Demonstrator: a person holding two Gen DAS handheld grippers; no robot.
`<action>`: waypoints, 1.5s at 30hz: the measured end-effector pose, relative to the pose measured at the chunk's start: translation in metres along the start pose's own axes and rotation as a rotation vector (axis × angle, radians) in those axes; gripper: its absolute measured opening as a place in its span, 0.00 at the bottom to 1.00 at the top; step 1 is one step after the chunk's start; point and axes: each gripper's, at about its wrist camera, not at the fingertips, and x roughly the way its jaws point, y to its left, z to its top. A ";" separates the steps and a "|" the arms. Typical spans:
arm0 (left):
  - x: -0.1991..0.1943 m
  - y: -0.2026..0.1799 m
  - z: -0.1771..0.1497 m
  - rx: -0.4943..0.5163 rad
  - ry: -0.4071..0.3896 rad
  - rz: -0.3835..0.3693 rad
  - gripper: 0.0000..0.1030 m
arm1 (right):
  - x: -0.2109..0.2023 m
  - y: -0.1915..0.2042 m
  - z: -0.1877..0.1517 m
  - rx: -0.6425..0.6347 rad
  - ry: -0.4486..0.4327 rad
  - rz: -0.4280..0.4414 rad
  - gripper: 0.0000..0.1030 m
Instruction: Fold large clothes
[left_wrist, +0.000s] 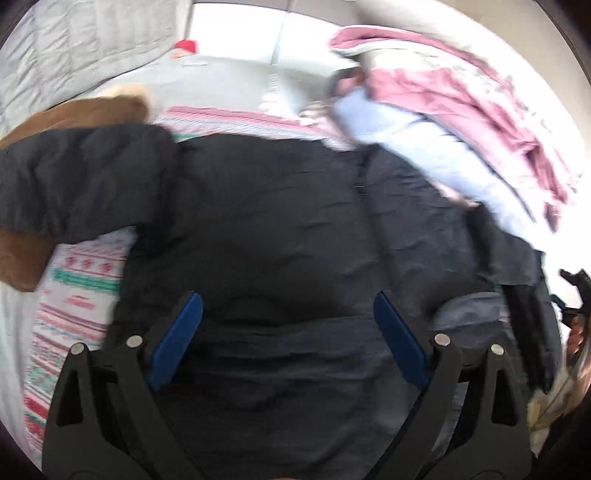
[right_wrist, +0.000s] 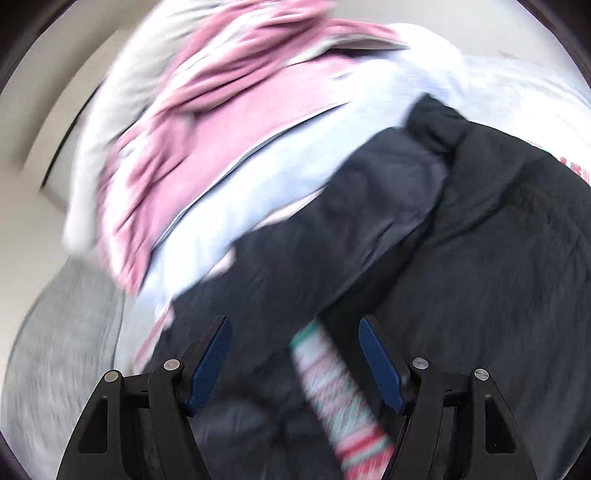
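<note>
Both my jaw sets stand apart w/ nothing between the pads. Left gripper (left_wrist: 288, 332) hovers over the black jacket (left_wrist: 277, 221), which lies spread flat across the bed, filling the middle of the left view; right gripper (right_wrist: 295, 362) hangs over its right part, where a sleeve or flap (right_wrist: 351, 221) lies folded diagonally across the body. Right view is badly blurred, so detail there is thin.

Handling, my guess: the jacket looks padded, w/ a smooth, faintly shiny shell, so soft, floppy, bulky rather than heavy, prob slippery under the pads. It'll sag and slide if pinched in mid-panel. Better to take a hem, cuff or seam edge where layers stack thick, one gripper per corner, and lift low so it doesn't billow. The brown fur-like trim (left_wrist: 74, 114) at far left looks like a hood edge, a lumpy spot and not a good grip.

Surface: a patterned blanket (left_wrist: 77, 291) in red, green and white stripes under the jacket, soft and giving, may drag along. To the far right a heap of other clothes, a pink garment (left_wrist: 461, 110) on a pale blue one (left_wrist: 424, 147), touching the jacket's edge. Beyond, a pale quilted surface (left_wrist: 74, 48) and bright light, maybe a window.
</note>
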 end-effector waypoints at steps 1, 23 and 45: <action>0.002 0.009 0.004 -0.020 0.003 0.029 0.91 | 0.009 -0.007 0.009 0.033 -0.003 -0.011 0.70; 0.032 0.046 0.011 -0.151 0.110 0.049 0.91 | 0.065 -0.047 0.103 0.097 -0.221 -0.319 0.04; 0.025 0.053 0.019 -0.185 0.101 0.016 0.91 | 0.000 0.076 0.071 -0.178 -0.435 -0.213 0.04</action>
